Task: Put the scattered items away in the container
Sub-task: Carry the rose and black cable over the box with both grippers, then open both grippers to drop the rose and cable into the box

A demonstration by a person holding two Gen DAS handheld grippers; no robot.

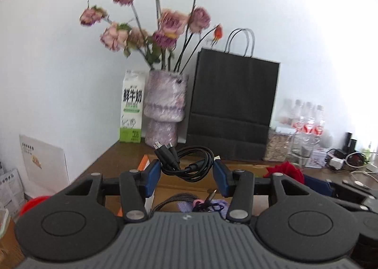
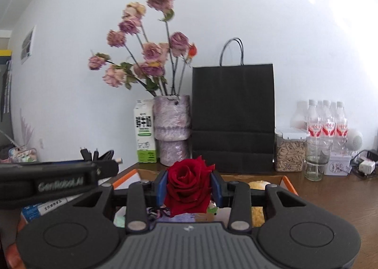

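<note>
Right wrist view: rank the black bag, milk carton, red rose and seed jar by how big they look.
1. Black bag, clearly largest.
2. Red rose, though it sits in the right gripper close to the lens, so its apparent size is inflated.
3 and 4. Milk carton and seed jar look alike; not ranked.

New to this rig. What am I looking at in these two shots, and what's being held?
There is no robot arm here. A person holds a two-finger gripper in each hand, and each gripper carries a fisheye camera looking forward along its fingers, so the black and grey plastic at the bottom of each picture is the gripper itself.

The left wrist view shows the left gripper holding a coiled black cable. The right wrist view shows the right gripper shut on a red rose, with the left one visible at its left edge.

Both hover above an open cardboard box on a wooden table. Behind stand a milk carton, a vase of dried flowers, a black bag and water bottles.
</note>
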